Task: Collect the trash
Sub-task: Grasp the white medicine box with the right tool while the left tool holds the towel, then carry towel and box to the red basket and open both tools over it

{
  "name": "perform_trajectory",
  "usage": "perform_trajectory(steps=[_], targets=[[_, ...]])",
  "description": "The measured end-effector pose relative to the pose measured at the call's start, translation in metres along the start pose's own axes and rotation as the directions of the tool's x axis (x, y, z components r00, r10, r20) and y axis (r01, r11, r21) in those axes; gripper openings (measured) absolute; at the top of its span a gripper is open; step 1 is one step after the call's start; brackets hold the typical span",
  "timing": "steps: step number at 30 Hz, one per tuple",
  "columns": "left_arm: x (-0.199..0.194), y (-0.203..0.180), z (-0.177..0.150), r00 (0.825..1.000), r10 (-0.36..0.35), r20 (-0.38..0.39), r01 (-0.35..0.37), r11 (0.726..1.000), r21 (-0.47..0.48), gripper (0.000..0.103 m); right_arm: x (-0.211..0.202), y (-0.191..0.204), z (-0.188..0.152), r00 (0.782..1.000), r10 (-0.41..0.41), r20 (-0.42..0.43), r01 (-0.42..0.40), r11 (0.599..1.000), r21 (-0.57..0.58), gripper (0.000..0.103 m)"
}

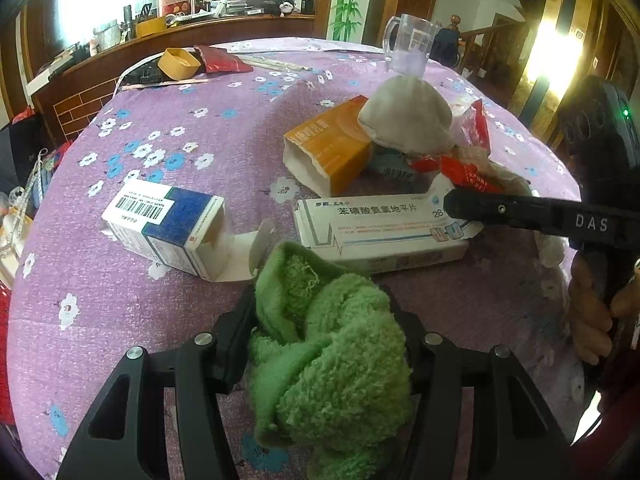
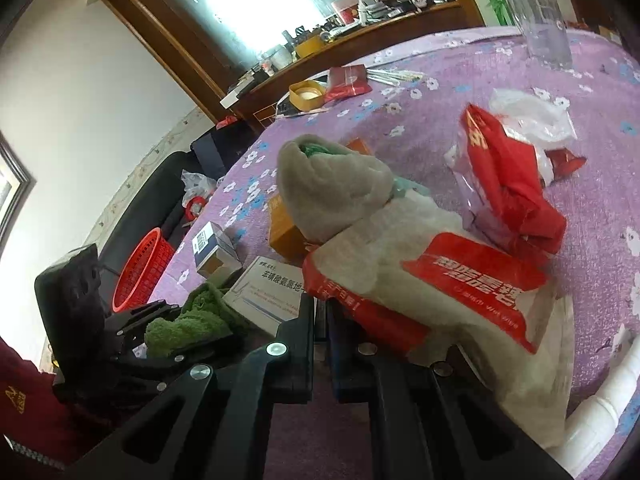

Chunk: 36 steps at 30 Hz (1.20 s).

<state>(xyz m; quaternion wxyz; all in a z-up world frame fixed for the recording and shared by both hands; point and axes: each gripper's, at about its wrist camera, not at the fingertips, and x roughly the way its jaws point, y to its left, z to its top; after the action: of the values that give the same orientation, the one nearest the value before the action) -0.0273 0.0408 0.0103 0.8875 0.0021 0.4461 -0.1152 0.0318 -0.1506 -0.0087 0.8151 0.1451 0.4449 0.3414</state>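
Currently my left gripper (image 1: 324, 344) is clamped on a fluffy green cloth (image 1: 332, 360), a bunched terry wad bulging between the pads, just on my side of the long white medicine box (image 1: 380, 228). I use that flat cardboard carton as landmark: left of it lies a blue-and-white box (image 1: 164, 224) with open flaps; behind it an orange carton (image 1: 328, 148), open-ended, under a grey knitted cloth (image 1: 404, 120). My right gripper (image 2: 320, 312), fingers closed together with nothing visibly between them, rests its tip at the carton's right end, beside a crinkled red-and-white plastic wrapper (image 2: 460, 292). Everything sits on purple floral tablecloth (image 1: 200, 152).
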Motion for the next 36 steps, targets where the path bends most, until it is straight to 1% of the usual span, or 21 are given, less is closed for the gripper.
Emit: perform_trajectory(steps=[9, 19, 25, 26, 28, 31, 33, 34, 36], targets=[[0.001, -0.003, 0.001, 1.000, 0.029, -0.001, -0.029, 1.000, -0.006, 0.056, 0.000, -0.003, -0.001, 1.000, 0.009, -0.007, -0.009, 1.000, 0.011, 0.007], [0.001, -0.003, 0.001, 0.999, 0.032, 0.001, -0.032, 0.999, -0.015, 0.056, -0.003, 0.003, -0.003, 1.000, 0.017, -0.008, -0.017, 1.000, -0.016, 0.007], [0.001, -0.004, 0.001, 0.999, 0.049, 0.000, -0.049, 0.999, -0.017, 0.053, -0.002, 0.003, -0.003, 1.000, 0.021, -0.010, -0.021, 1.000, -0.019, 0.007], [0.001, -0.004, 0.002, 0.998, 0.056, -0.002, -0.056, 0.998, -0.018, 0.050, -0.002, 0.004, -0.003, 1.000, 0.022, -0.007, -0.022, 0.999, -0.025, 0.007], [-0.001, -0.006, 0.001, 0.998, 0.066, -0.004, -0.067, 0.997, -0.038, 0.047, -0.001, 0.007, -0.002, 1.000, 0.021, -0.003, -0.021, 0.999, -0.033, 0.007], [-0.005, -0.011, 0.000, 0.996, 0.084, -0.037, -0.086, 0.995, -0.052, 0.043, -0.003, 0.008, -0.004, 1.000, -0.001, -0.002, 0.001, 1.000, -0.017, 0.007], [-0.013, -0.008, 0.000, 0.996, 0.064, -0.070, -0.071, 0.992, -0.102, 0.042, -0.008, 0.011, -0.006, 1.000, 0.012, -0.024, -0.011, 1.000, 0.022, 0.006], [-0.019, -0.006, -0.001, 0.996, 0.050, -0.076, -0.060, 0.989, -0.133, 0.042, -0.013, 0.015, -0.007, 0.999, 0.007, -0.033, -0.006, 1.000, 0.028, 0.006], [-0.035, -0.005, -0.002, 0.996, 0.060, -0.068, -0.070, 0.985, -0.160, 0.042, -0.031, 0.028, -0.008, 0.999, -0.004, -0.044, 0.006, 0.999, 0.031, 0.006]])
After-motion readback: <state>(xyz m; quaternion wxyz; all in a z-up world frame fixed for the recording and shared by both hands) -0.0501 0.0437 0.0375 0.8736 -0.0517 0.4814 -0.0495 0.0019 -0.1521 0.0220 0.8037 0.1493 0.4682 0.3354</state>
